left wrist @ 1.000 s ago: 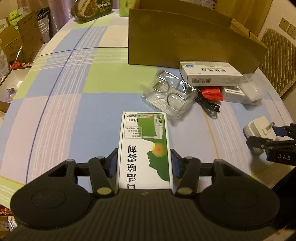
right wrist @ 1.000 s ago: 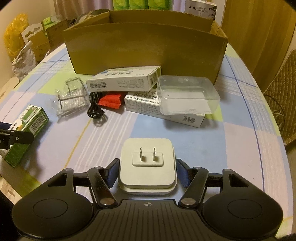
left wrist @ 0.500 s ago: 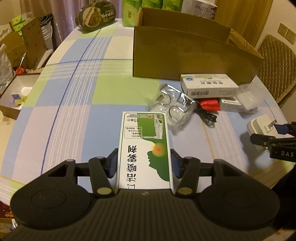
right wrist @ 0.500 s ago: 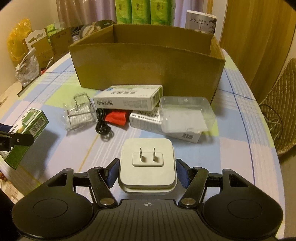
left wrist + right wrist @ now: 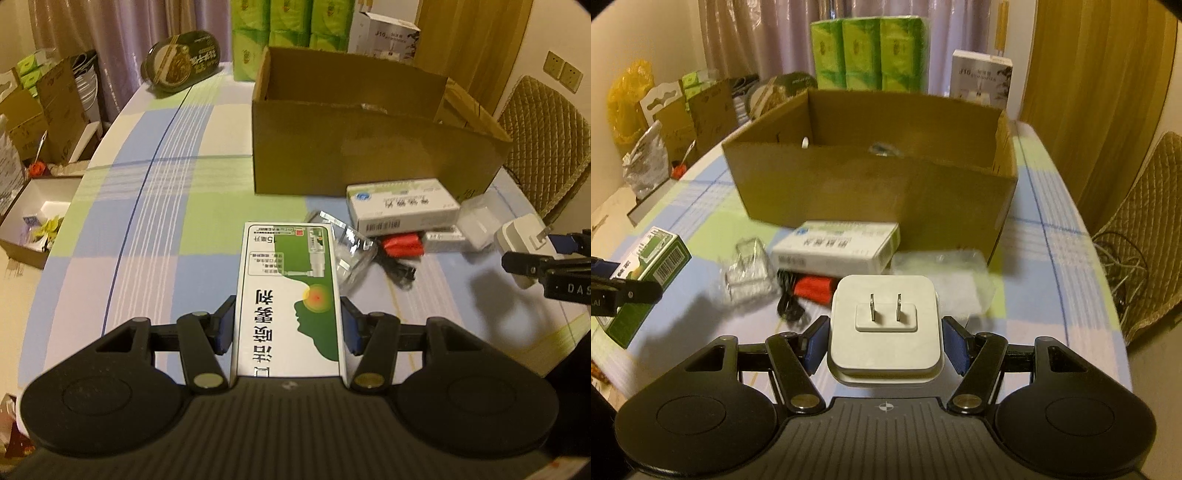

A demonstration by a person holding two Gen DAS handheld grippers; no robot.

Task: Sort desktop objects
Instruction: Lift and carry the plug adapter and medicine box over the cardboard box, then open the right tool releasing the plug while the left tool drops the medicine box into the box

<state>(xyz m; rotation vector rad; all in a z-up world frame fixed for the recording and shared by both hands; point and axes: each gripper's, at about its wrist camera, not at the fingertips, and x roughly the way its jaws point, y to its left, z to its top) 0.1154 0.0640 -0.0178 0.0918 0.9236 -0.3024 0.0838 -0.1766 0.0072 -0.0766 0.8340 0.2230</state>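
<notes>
The left gripper [image 5: 288,328] is clamped on a green-and-white medicine box [image 5: 290,299], its blue pads pressing both long sides; the box points away toward the far side and is held above the checked tablecloth [image 5: 129,229]. The right gripper [image 5: 884,341] grips a white plug adapter [image 5: 884,332], prongs facing up, also clear of the cloth. Just beyond both, near the middle of the table, lie a crumpled clear plastic packet [image 5: 748,271], a black cable [image 5: 788,308], a red item [image 5: 812,288], a white pill box [image 5: 836,247] and a clear plastic case [image 5: 945,271]. Farther off stands an open cardboard box [image 5: 871,184]. Behind it are green tissue packs [image 5: 868,53]. A woven chair [image 5: 543,144] stands at the far right.
</notes>
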